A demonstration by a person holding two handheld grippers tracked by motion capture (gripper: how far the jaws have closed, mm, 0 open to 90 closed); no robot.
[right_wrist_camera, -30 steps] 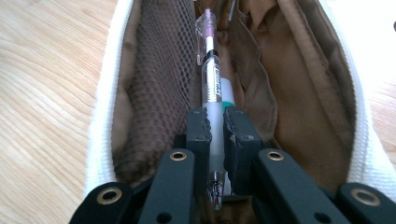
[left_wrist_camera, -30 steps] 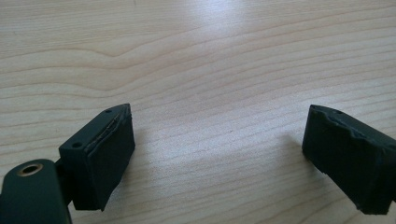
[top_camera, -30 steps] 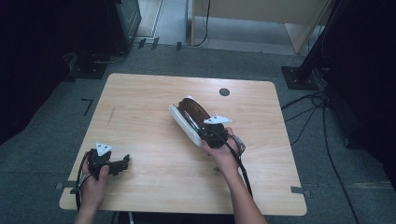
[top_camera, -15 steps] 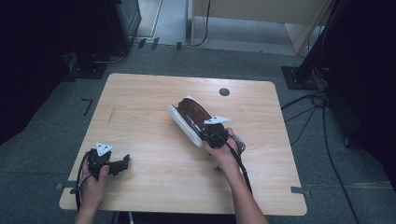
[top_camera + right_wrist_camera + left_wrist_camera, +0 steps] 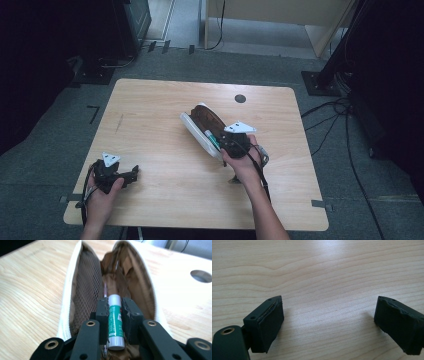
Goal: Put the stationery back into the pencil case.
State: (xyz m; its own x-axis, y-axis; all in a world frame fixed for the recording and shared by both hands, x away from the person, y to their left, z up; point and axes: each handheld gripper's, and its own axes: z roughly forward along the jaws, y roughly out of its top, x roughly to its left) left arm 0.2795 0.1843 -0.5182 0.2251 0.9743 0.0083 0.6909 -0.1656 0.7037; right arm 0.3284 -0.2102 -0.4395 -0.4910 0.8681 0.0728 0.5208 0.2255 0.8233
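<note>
An open white pencil case (image 5: 197,131) with brown lining lies mid-table, its mouth gaping toward me (image 5: 87,285). A green-and-white glue stick (image 5: 115,320) points into the case, and my right gripper (image 5: 114,312) is shut on it at the case's near end. In the high view the right gripper (image 5: 226,142) sits at the case's right end, the glue stick (image 5: 212,138) just showing. At the table's front left my left gripper (image 5: 134,175) rests low over bare wood. Its jaws stand wide apart, nothing between them (image 5: 327,322).
The wooden table (image 5: 150,130) has a round cable hole (image 5: 240,98) at its far right. Black stands and cables crowd the floor around the right side (image 5: 345,115). A dark cabinet (image 5: 135,20) stands beyond the far left corner.
The left hand and gripper have slid slightly toward the near edge. The right gripper and case have barely moved.
</note>
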